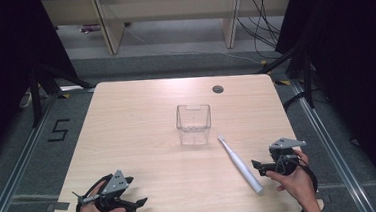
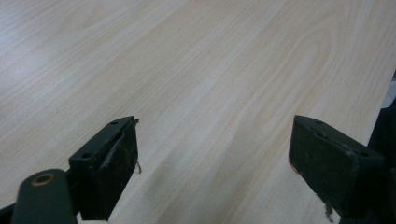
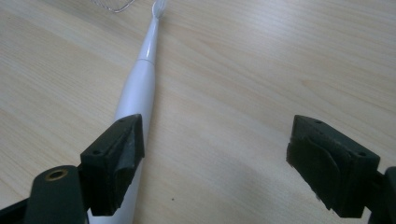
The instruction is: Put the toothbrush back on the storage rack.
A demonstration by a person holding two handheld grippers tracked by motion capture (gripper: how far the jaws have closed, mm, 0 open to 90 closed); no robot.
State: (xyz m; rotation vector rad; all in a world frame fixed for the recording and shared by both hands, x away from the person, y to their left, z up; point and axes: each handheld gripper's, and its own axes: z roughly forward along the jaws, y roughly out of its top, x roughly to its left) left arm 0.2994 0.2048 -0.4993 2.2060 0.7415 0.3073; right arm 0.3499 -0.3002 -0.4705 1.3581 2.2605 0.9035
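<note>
Partly hidden behind the right tool's left jaw, the white toothbrush lies flat on the bench, bristles toward the clear container; slim neck, thicker handle; both right and left tool spread, pinching nothing.

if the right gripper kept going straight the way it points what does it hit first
Probably the white electric toothbrush: it lies by the right gripper's one open jaw, slightly off centre, so the jaws might pass beside it.

We see a lab recording bay, black curtains at both sides, floor rails, loose cables, a taped number, one bare wooden table.
</note>
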